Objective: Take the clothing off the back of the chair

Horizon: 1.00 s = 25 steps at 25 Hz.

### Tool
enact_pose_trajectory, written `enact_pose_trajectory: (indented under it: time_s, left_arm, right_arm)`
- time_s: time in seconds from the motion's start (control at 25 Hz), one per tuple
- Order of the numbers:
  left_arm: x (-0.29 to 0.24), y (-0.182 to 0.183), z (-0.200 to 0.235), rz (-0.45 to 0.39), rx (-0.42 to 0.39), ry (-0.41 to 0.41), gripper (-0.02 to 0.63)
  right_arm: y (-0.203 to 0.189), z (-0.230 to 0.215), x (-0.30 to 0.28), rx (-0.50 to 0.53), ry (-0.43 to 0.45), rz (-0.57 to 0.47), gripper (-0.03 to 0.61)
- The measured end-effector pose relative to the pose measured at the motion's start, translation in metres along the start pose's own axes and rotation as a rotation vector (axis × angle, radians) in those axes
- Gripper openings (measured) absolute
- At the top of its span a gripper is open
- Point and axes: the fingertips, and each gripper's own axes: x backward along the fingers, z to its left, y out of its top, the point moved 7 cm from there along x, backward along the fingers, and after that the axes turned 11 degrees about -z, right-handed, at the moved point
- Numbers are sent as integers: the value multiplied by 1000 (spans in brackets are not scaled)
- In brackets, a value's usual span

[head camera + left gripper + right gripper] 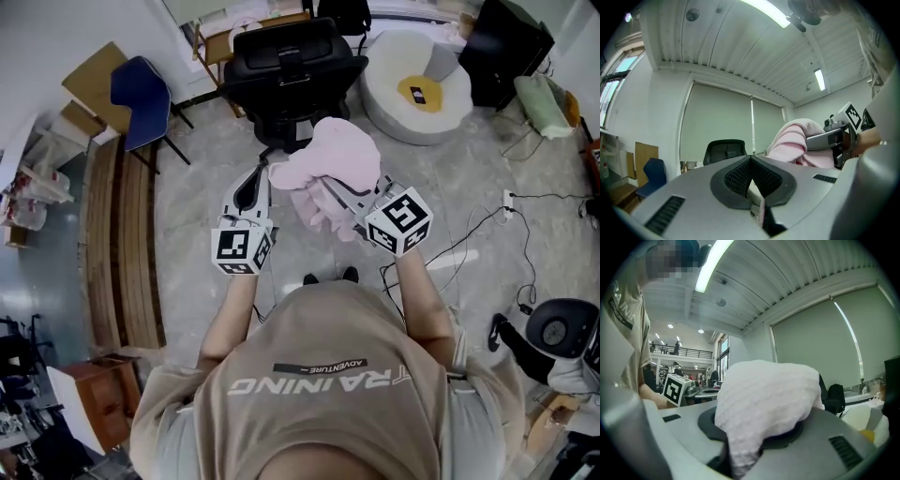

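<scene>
Holding the pink garment (333, 155) up between both grippers, clear of the chair.

Far left: blue chair (141, 89), not involved.

Left gripper (262, 178) points level with its jaws brought together. Its own view shows a thin pink strip pinched low between the pads, so it grips only an edge of the garment, probably to stop that side trailing.

Centre, beyond the grippers: black chair (295, 70), back bare, nothing hanging on it. The garment hangs bunched in the air in front of it, above the floor (450, 187), touching neither.

Right gripper (333, 195) is also level, jaws clamped part-way on a thick wad of fabric. Cloth heaps over the top of the jaws and spills down between them, so this one seems to bear most of the weight. The two grippers sit close, tips angled toward each other, which keeps the bundle gathered instead of spread.

Far right: white beanbag (417, 94), untouched.

Judgement: the removal looks done; what is left is carrying the garment off or setting it down. Risk: the left hold is thin and that edge could slip out.
</scene>
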Motion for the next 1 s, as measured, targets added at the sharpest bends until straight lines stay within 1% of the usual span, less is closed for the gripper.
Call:
enact_pose_trajectory:
  time_s: [0.12, 0.36, 0.56, 1.0]
  left_arm:
    - [-2, 4, -2, -3, -13, -17, 9]
    - [-6, -1, -6, 7, -5, -36, 9]
    - [-17, 0, -3, -3, -5, -51, 9]
    - [-26, 10, 0, -25, -8, -56, 9]
  right_arm:
    - [2, 0, 0, 3, -1, -7, 156]
    - [2, -3, 1, 23, 17, 9, 156]
    - [7, -6, -6, 36, 31, 1, 156]
    - [14, -7, -10, 35, 54, -6, 156]
